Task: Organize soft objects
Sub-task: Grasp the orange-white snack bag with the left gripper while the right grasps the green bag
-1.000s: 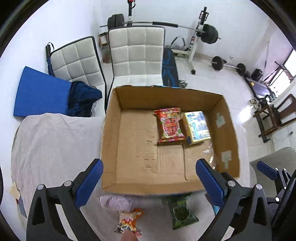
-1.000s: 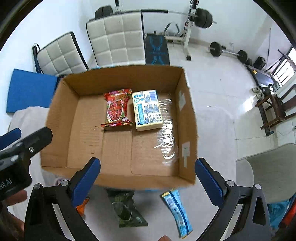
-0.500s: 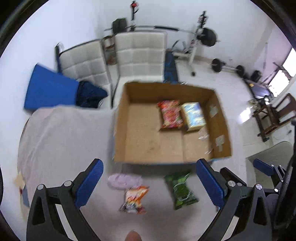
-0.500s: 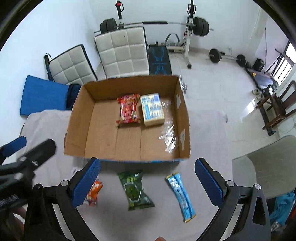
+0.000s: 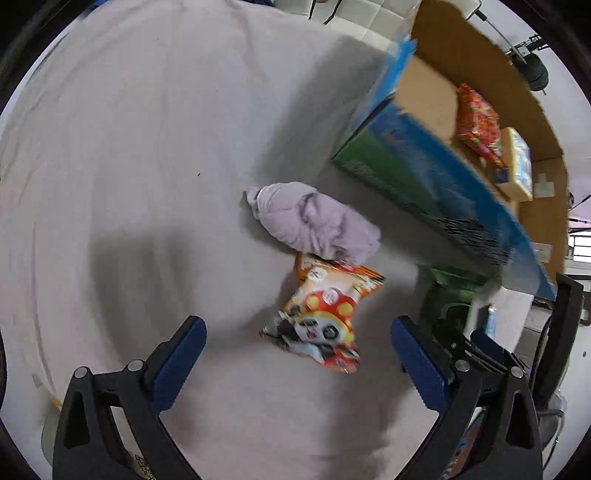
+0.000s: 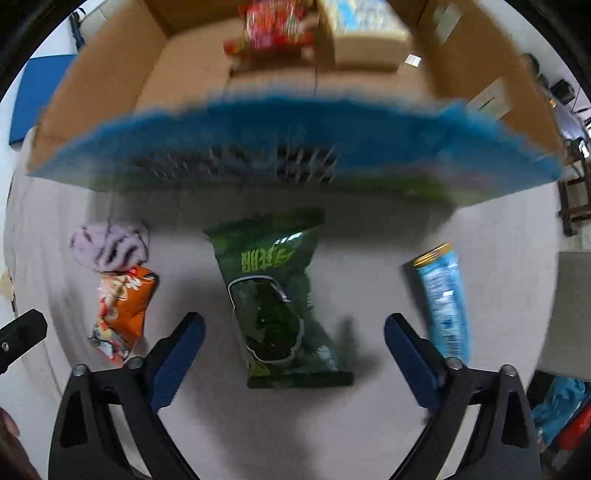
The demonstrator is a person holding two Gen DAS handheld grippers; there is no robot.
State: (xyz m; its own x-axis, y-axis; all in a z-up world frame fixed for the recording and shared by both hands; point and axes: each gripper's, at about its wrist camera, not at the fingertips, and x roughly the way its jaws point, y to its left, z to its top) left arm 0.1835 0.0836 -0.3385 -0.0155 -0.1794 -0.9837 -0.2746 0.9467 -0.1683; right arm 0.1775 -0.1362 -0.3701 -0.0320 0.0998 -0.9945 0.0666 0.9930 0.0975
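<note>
- The left gripper (image 5: pixel 297 334) stands wide open with nothing between its blue pads; low in the centre of its view, the orange snack packet (image 5: pixel 322 316) sits in the gap just ahead of the tips, which suggests it is lined up as that hand's pick.
- Just above the packet, touching its top edge, lies a rolled lilac cloth (image 5: pixel 316 223) on the grey table cover (image 5: pixel 129 147). They overlap, so closing on the packet alone probably calls for an approach from its lower, free end.
- The right gripper (image 6: pixel 293 332) is likewise spread wide and empty; the green snack bag (image 6: pixel 275 295) lies lengthwise between its fingers at lower centre, its long axis along the fingers, so the jaws would pinch its narrow width.
- At right of that view a blue tube-shaped packet (image 6: pixel 445 299) lies apart, not addressed by either hand.
- Across the upper part of the right view stands the cardboard box (image 6: pixel 184 70), blurred, already holding a red packet (image 6: pixel 275 22) and a pale blue-printed pack (image 6: pixel 364 26) at the far wall. Judging from this, the loose items lie just outside its near wall awaiting transfer.
</note>
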